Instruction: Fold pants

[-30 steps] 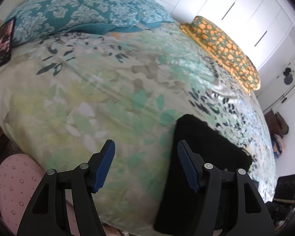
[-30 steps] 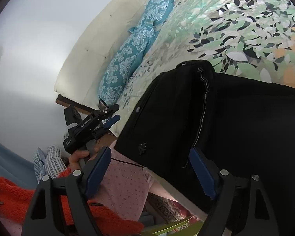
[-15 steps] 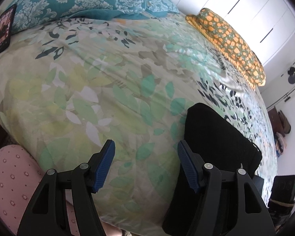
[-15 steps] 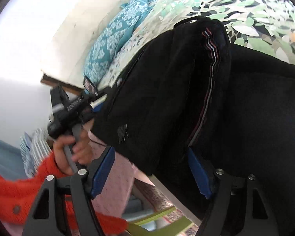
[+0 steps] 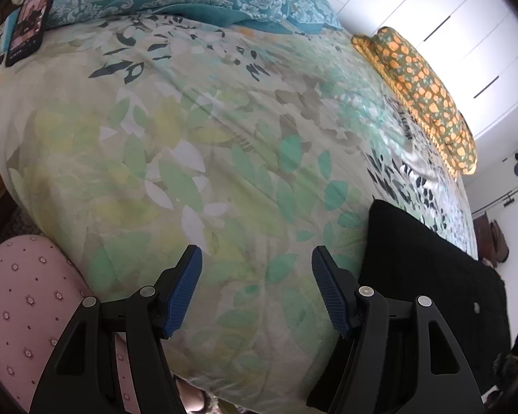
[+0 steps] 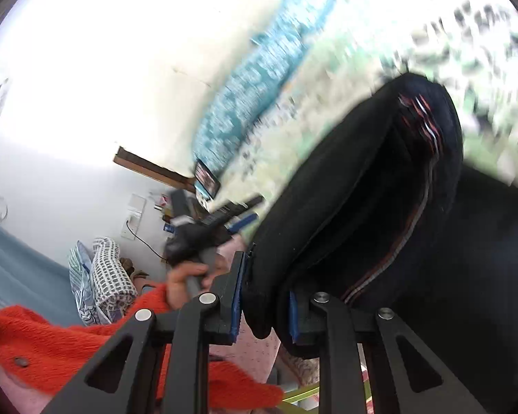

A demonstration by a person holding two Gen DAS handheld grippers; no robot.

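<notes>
Right gripper clamps the pants at the bed's edge

The right gripper [image 6: 264,305] pinches a fold of the black pants [image 6: 380,207], which lie on the leaf-print bed [image 5: 197,158]. The left gripper [image 5: 256,288] hovers over the bedspread, fingers apart and holding nothing, pants [image 5: 428,276] beside it

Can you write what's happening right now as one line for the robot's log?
step: grasp | right gripper: jaws shut on black pants | left gripper: open, empty, over bed
</notes>
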